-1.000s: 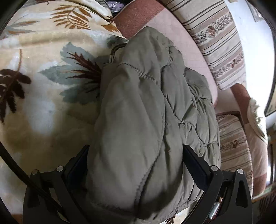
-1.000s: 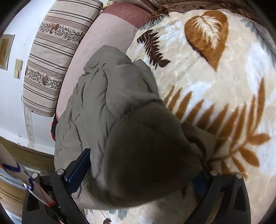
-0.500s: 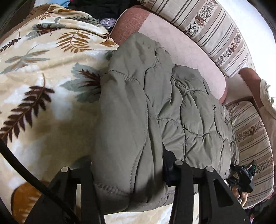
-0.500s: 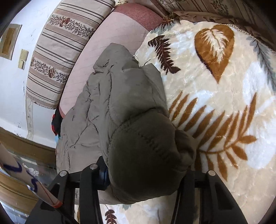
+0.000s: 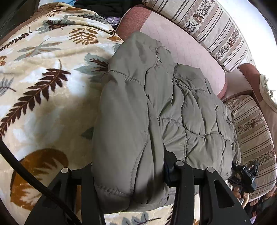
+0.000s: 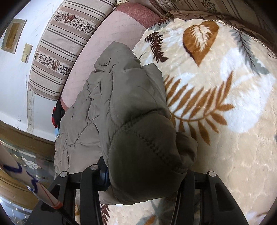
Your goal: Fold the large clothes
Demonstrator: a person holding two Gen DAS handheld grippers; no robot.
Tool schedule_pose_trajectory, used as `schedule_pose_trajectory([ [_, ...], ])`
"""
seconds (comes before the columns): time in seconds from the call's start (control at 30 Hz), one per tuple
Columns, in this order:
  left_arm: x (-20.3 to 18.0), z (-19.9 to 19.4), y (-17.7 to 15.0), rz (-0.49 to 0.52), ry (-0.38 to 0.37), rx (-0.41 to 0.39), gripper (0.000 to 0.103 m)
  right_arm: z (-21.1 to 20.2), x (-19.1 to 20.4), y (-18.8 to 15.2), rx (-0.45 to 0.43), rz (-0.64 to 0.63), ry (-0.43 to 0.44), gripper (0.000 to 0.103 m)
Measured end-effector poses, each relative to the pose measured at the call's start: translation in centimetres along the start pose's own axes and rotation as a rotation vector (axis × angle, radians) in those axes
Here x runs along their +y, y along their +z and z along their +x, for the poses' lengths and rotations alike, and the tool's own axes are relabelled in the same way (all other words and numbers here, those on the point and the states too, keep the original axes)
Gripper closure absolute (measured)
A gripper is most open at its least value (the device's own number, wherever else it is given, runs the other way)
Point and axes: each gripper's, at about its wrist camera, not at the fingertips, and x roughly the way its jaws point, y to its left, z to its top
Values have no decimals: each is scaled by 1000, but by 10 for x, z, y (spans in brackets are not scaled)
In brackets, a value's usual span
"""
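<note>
An olive quilted jacket (image 5: 155, 112) lies folded in a thick bundle, half on the leaf-patterned blanket (image 5: 43, 103) and half on the pink sofa seat (image 5: 187, 57). My left gripper (image 5: 127, 170) is shut on the bundle's near end, and the padded fabric bulges out between its black fingers (image 5: 180, 166). In the right wrist view the same jacket (image 6: 124, 103) runs away towards the seat. My right gripper (image 6: 145, 173) is shut on its other rounded end, which hides the right finger's pad. Both gripped ends are raised off the blanket.
Striped sofa back cushions (image 5: 216, 29) stand behind the pink seat (image 6: 112, 39). Dark clothes (image 5: 103, 7) lie at the far edge of the blanket (image 6: 225, 86). A hand on a black device (image 5: 245, 174) shows past the jacket's right end. A white stick with blue marks (image 6: 26, 178) crosses the right view's lower left.
Both grippers were open around the jacket's ends and have shut on them. Both have since pulled back and risen a little with the fabric.
</note>
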Motion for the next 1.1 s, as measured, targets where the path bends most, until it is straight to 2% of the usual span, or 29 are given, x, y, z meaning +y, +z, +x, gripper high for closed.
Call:
schedule_pose_trajectory([
  [0.07, -1, -3, -3, 9, 18, -7, 54, -2, 0, -2, 1, -11, -5, 52],
  [0.13, 0, -8, -4, 11, 19, -3, 51, -2, 2, -4, -2, -24, -24, 47],
  [0.3, -2, -25, -10, 28, 2, 2, 50, -11, 3, -10, -21, -32, -91, 28],
  [0.4, -5, -33, -16, 59, 37, 1, 44, -25, 1, -17, -25, -73, -126, 25],
  [0.47, -4, -38, -15, 77, 96, -27, 36, -35, 0, -21, -38, -96, -149, 23],
  [0.53, 0, -43, -11, 83, 152, -65, 35, -48, 3, -24, -71, -145, -194, 23],
  [0.63, 4, -47, -2, 51, 152, -64, 35, -64, 20, -26, -134, -244, -275, 23],
  [0.73, -7, -56, 0, 83, 147, -111, 35, -70, 46, -30, -186, -338, -295, 23],
  [0.87, -31, -44, -2, 158, 158, -112, 33, -52, 91, -35, -194, -509, -316, 23],
  [0.97, -47, -22, 0, 220, 242, -129, 33, -22, 121, -32, -174, -620, -334, 23],
  [1.1, -56, 1, 3, 282, 335, -157, 31, 22, 132, -14, -126, -647, -353, 23],
])
